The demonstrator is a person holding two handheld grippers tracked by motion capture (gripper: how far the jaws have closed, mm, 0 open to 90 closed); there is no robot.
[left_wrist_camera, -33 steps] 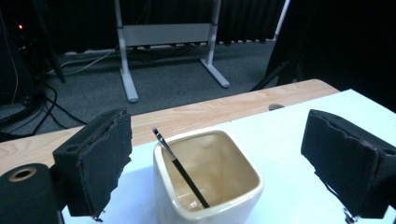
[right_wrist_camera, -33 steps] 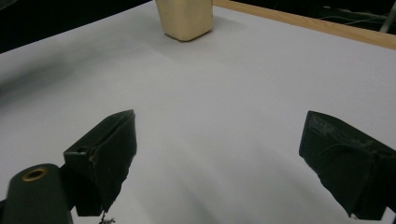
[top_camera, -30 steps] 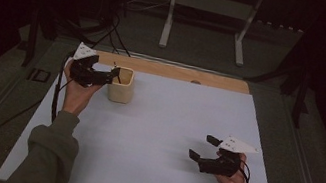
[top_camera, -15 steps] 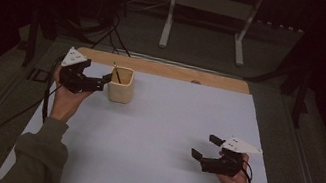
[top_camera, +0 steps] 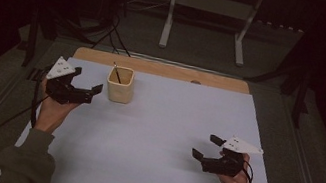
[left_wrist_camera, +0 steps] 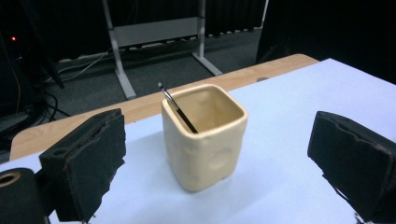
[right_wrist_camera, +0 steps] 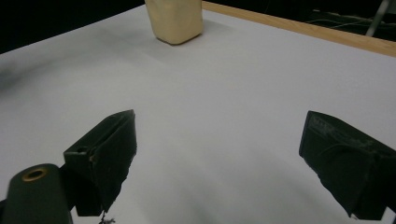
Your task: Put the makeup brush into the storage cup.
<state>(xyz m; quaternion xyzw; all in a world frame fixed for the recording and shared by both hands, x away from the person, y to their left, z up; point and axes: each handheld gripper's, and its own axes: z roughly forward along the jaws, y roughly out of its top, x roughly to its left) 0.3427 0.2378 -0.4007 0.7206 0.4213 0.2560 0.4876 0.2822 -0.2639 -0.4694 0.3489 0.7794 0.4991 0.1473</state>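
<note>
Left hand-held gripper (top_camera: pixel 91 94) hung just beside the cream cup (top_camera: pixel 120 84), jaws spread wide and holding nothing, its tips short of the cup's near wall and not touching it. In the left gripper view the cup (left_wrist_camera: pixel 204 136) stood upright between the two black jaws but farther off, still outside their reach. It sat on the white sheet of the table (top_camera: pixel 163 137), near the far left corner, close to the bare wooden strip (top_camera: pixel 160 68) along the far edge.

The cup looked like glazed ceramic: squarish, thick-walled, with shallow dimples on its sides. I would judge it stiff, moderately heavy for its size, smooth enough to slip, and liable to chip if knocked over. The flat opposite walls, about mid-height, seemed the best place to clamp; the rounded corners would likely let the pads slide. A thin dark stick (left_wrist_camera: pixel 178 108) leaned inside against the back-left rim, its tip above the lip, and could tip out or catch a jaw that came in too high.

Right hand-held gripper (top_camera: pixel 206 148) was well apart, near the front right of the sheet, also wide open and empty. Nothing lay between either gripper and the cup. Beyond the table, a metal stand (top_camera: pixel 208 8) and cables (top_camera: pixel 110 31) sat on the dark floor.
</note>
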